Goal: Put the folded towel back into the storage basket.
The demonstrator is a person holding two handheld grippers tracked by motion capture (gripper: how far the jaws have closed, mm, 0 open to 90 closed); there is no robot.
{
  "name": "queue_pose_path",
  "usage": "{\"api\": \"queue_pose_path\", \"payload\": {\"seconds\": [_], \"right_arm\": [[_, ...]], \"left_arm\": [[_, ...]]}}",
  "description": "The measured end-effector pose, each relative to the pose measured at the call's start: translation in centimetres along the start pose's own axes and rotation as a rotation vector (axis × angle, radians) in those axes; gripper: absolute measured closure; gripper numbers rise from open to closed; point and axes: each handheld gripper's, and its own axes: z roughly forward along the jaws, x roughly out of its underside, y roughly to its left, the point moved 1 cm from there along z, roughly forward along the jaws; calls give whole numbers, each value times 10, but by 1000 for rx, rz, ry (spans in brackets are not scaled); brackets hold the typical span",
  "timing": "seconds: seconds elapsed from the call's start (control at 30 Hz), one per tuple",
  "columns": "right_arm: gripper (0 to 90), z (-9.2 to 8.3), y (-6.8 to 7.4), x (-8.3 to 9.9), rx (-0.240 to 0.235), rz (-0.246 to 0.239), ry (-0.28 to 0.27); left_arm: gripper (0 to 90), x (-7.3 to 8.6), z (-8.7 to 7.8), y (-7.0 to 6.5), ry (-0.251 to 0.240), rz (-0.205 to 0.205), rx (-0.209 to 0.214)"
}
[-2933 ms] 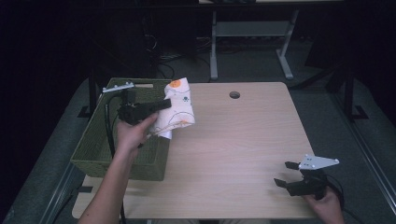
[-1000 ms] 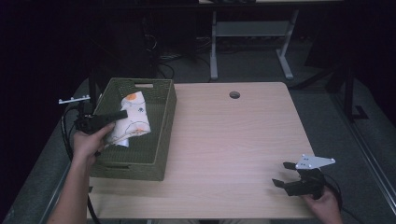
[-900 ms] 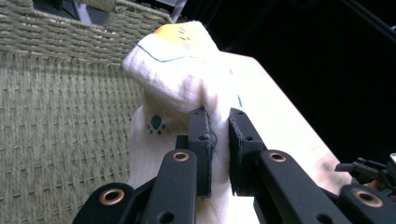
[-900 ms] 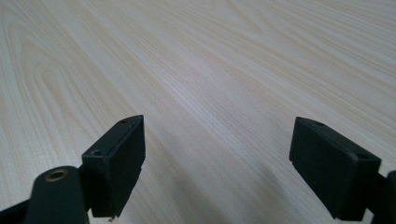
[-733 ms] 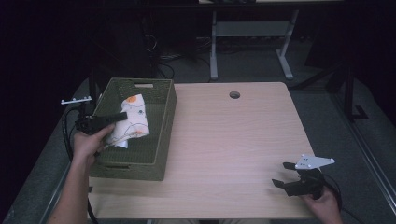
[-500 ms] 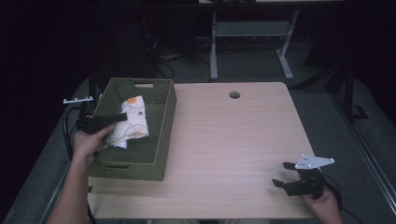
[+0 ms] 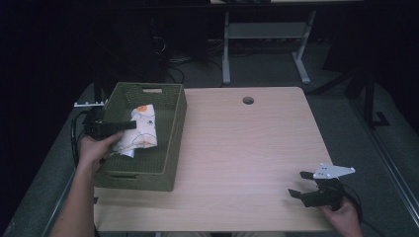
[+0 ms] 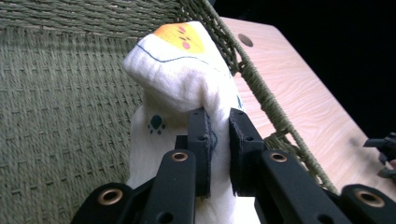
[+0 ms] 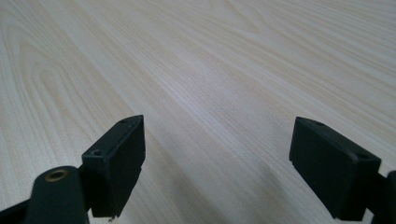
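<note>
Left gripper (image 8: 218, 140) of mine pinches a fold of the printed cloth (image 8: 182, 84) inside the green woven basket (image 7: 170, 143), jaws just easing apart; my right gripper (image 9: 217, 163) rests open over the table (image 7: 247, 148).

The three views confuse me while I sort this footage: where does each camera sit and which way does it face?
High view: above the person's side, looking forward and down on the table; both forearms enter from below, the left tool over the green basket.
Left gripper view: rides the left tool, looking into the basket; its jaws, just opening, pinch the white printed cloth.
Right gripper view: rides the right tool, facing bare tabletop, jaws apart.
Shared: cloth and basket, in the high and left gripper views.
</note>
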Motion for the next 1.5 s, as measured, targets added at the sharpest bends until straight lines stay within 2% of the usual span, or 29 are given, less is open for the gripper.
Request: {"api": "queue_pose_path", "payload": {"seconds": [0.07,0.13,0.33,0.53,0.9,1.0,1.13,1.27,1.4,1.5], "right_arm": [[181,0,0,0,2,-1,0],[181,0,0,0,2,-1,0],[181,2,-1,1,-5,4,1],[181,2,-2,2,-6,-2,2],[181,1,1,1,2,0,6],[181,1,3,0,3,-7,7],[181,1,4,-3,3,-11,2],[181,1,6,-3,-4,-12,0],[181,0,6,-3,2,-14,-2],[181,-2,5,-3,3,-13,-5]], "left_arm": [[726,0,2,2,6,-9,12],[708,0,3,2,13,-8,-8],[695,0,-2,1,2,-5,-12],[686,1,-4,-7,4,14,-6],[673,1,-11,-20,-22,33,10],[655,2,-14,-26,-33,48,13],[632,3,-17,-42,-56,75,40],[603,5,-15,-58,-53,108,53],[597,3,-11,-70,-59,119,57],[593,2,-7,-80,-60,140,78]]}}
